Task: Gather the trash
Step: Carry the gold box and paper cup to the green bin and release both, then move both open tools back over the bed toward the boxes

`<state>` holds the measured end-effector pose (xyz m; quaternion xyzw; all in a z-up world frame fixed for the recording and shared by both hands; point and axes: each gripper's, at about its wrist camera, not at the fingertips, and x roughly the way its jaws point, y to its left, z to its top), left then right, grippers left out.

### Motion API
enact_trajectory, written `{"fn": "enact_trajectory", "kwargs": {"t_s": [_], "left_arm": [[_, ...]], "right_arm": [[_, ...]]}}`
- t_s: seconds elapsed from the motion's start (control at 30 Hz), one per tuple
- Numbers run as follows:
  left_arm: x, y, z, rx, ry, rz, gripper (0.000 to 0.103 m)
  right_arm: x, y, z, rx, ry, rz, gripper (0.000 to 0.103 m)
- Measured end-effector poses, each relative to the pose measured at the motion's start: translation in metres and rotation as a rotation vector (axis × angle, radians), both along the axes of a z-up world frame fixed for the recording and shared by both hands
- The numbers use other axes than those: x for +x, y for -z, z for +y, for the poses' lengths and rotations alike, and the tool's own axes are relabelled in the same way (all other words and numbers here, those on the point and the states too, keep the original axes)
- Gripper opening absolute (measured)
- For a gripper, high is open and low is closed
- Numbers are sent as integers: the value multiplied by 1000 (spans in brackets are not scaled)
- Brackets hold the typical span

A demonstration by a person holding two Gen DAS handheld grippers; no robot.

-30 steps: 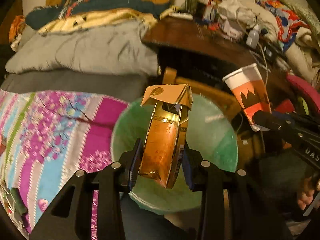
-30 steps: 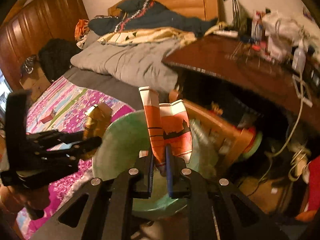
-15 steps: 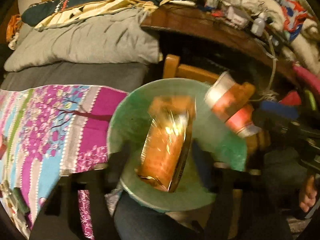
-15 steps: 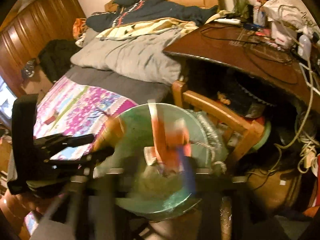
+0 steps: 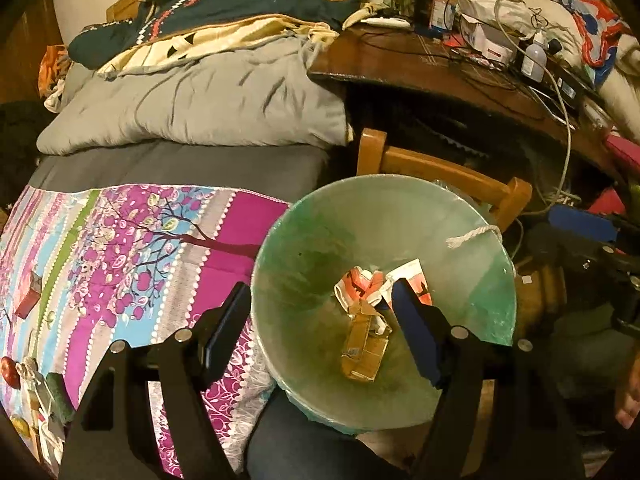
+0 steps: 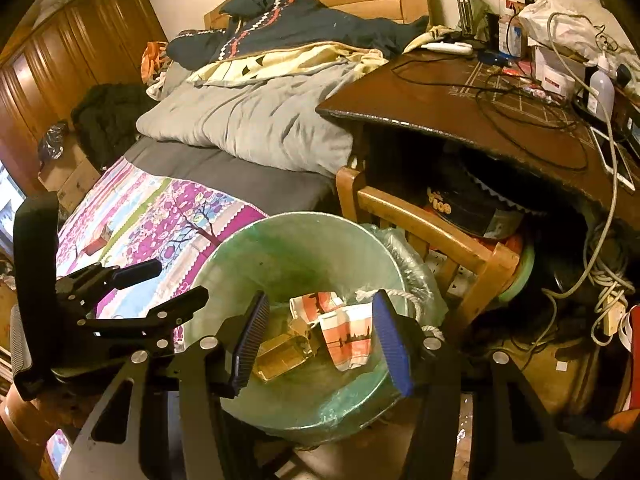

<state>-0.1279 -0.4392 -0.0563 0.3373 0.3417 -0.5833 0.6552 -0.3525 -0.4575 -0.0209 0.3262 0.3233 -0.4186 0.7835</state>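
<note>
A green lined trash bin (image 5: 320, 248) stands below both grippers. At its bottom lie a golden-brown carton (image 5: 364, 340) and a crushed orange-and-white paper cup (image 5: 408, 280). My left gripper (image 5: 320, 316) hangs open over the bin's left rim with nothing between its fingers. In the right wrist view, the right gripper (image 6: 320, 332) is open above the bin (image 6: 288, 256), and the carton (image 6: 280, 354) and cup (image 6: 348, 336) lie loose far beneath it. The left gripper (image 6: 156, 288) shows at the left there. The right gripper's blue pad (image 5: 580, 226) shows at the right edge of the left wrist view.
A bed with a purple patterned cloth (image 5: 120, 248) and a grey duvet (image 5: 200, 104) is left of the bin. Behind it stand a wooden chair (image 5: 440, 172) and a cluttered dark desk (image 6: 460, 96) with cables. A person's jeans-clad leg (image 5: 304, 440) is below the bin.
Both grippers opened. The carton dropped from the left one and the paper cup from the right one; both now lie in the bin.
</note>
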Motion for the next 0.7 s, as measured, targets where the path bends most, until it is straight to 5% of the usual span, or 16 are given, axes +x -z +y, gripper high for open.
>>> {"fn": "enact_trajectory", "kwargs": {"t_s": [0.33,0.7], "left_arm": [[16,-8,15,-35,-69,-27,70],[101,-5,114,-106,-470,-149,70]], "right_arm": [[14,-21,14,-98,-14,-23,56],[90,-60,83,-425,-184,-112,56]]}}
